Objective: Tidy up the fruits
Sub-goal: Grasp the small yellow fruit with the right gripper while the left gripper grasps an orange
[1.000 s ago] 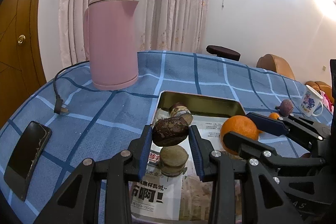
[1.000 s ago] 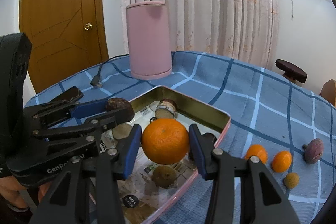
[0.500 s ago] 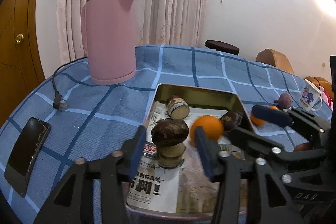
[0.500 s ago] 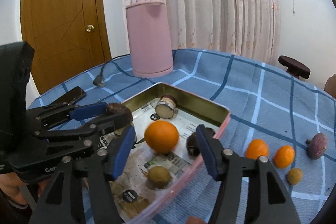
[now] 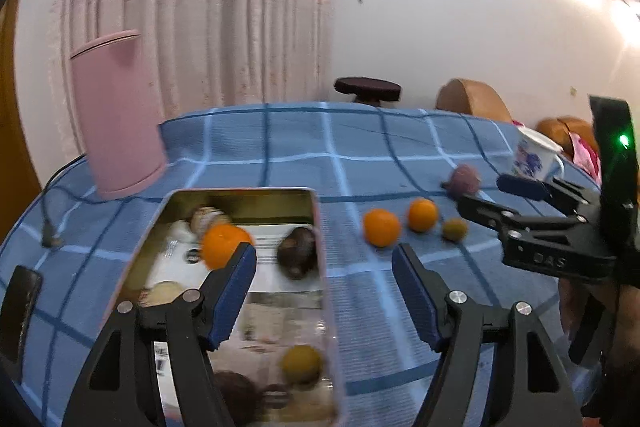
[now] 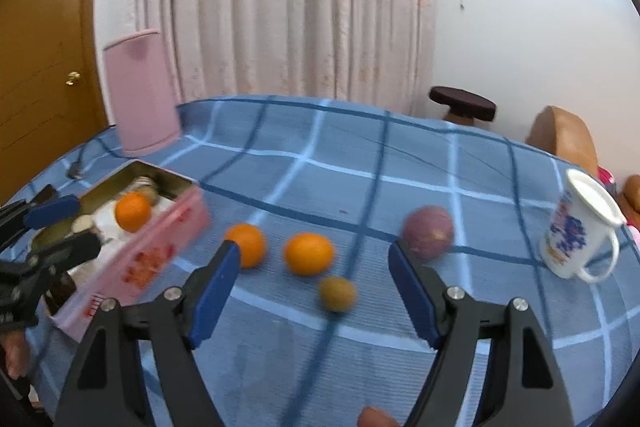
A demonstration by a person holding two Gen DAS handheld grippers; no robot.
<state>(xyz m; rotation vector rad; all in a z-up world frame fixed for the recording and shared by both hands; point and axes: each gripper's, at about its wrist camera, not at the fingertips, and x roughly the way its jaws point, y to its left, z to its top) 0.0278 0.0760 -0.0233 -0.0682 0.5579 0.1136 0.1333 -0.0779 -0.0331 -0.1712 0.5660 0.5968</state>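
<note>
A pink metal tin [image 5: 320, 223] [image 6: 160, 251] holds an orange [image 5: 224, 245] [image 6: 133, 211], a dark brown fruit [image 5: 298, 255], a small yellow-green fruit [image 5: 302, 363] and other pieces. On the blue checked cloth lie two small oranges [image 6: 246, 245] [image 6: 309, 253], a small yellow-green fruit [image 6: 337, 293] and a purple fruit [image 6: 428, 231]. My left gripper [image 5: 322, 295] is open and empty over the tin's right edge. My right gripper [image 6: 314, 291] is open and empty above the loose fruits.
A pink kettle [image 5: 116, 115] stands at the back left with its cord [image 5: 48, 227] on the cloth. A black phone [image 5: 18, 311] lies at the left edge. A white printed mug [image 6: 580, 227] stands at the right. A stool [image 6: 462, 105] and chairs are behind the table.
Both grippers opened and let go: the orange and the dark fruit now lie in the tin. Both grippers swung right, toward the loose fruits on the cloth.
</note>
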